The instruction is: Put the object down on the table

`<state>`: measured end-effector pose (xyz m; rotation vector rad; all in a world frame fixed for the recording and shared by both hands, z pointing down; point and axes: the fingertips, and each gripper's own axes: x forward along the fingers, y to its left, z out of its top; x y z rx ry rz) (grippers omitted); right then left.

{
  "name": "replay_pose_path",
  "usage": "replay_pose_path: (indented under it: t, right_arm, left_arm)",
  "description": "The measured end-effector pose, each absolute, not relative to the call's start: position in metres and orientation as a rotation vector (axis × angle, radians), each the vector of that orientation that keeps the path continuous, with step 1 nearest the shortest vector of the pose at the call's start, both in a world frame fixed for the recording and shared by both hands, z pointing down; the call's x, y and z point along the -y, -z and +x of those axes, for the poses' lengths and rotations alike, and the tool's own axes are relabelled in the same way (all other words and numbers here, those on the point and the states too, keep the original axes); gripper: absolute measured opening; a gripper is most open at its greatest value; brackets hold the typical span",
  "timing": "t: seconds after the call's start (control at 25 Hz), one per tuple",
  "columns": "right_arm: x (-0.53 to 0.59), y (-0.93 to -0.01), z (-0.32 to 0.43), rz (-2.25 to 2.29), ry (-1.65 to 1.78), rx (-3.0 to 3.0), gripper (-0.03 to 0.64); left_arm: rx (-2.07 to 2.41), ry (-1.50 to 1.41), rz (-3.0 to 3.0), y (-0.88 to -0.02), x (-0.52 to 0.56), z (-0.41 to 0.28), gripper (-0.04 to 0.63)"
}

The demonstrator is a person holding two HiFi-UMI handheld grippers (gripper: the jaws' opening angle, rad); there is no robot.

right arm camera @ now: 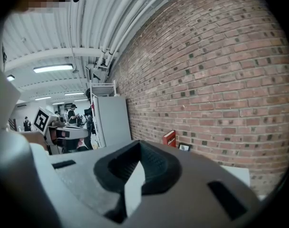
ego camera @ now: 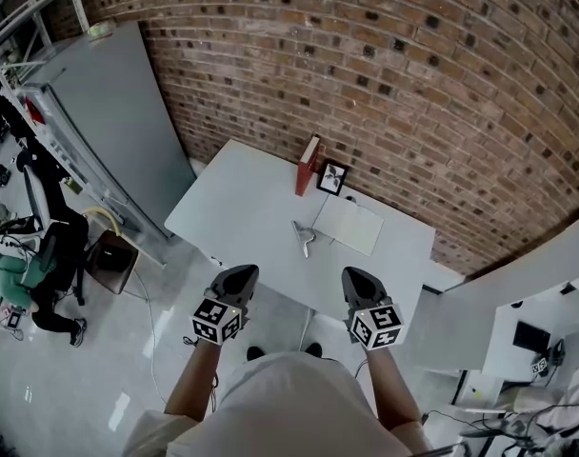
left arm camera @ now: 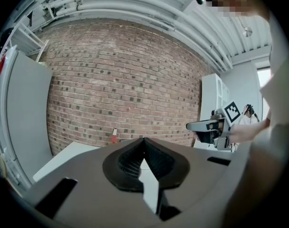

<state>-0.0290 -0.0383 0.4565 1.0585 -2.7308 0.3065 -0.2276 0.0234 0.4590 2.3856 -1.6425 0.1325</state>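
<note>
Claws first: left gripper (ego camera: 242,272) and right gripper (ego camera: 356,276), two grey wedges with ribbed black pads (left arm camera: 130,163), are both pinched shut on nothing at six o'clock of the smooth white table (ego camera: 232,198). One bent silver metal object (ego camera: 304,238) lies flat mid-table. One red book (ego camera: 309,165) and one black-framed picture (ego camera: 332,177) stand at its twelve o'clock against the rough brick wall (ego camera: 413,84), with one flat white sheet (ego camera: 349,225) at three.

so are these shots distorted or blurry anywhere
Head view: fisheye bows the brick wall into an arc, and the floor shows glare. Left gripper view and right gripper view: black rounded corners, wall curved too, a mosaic patch at the top.
</note>
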Motion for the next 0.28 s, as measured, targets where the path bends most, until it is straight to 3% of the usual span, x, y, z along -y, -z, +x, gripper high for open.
replay_pose_path:
  t: [0.28]
  right_arm:
    - [0.0371, -0.4574, -0.0293, 1.059, -0.297, 2.730, 0.003]
  left_arm:
    - [1.643, -0.113, 2.376, -0.4615, -0.0242, -0.2275, -0.007]
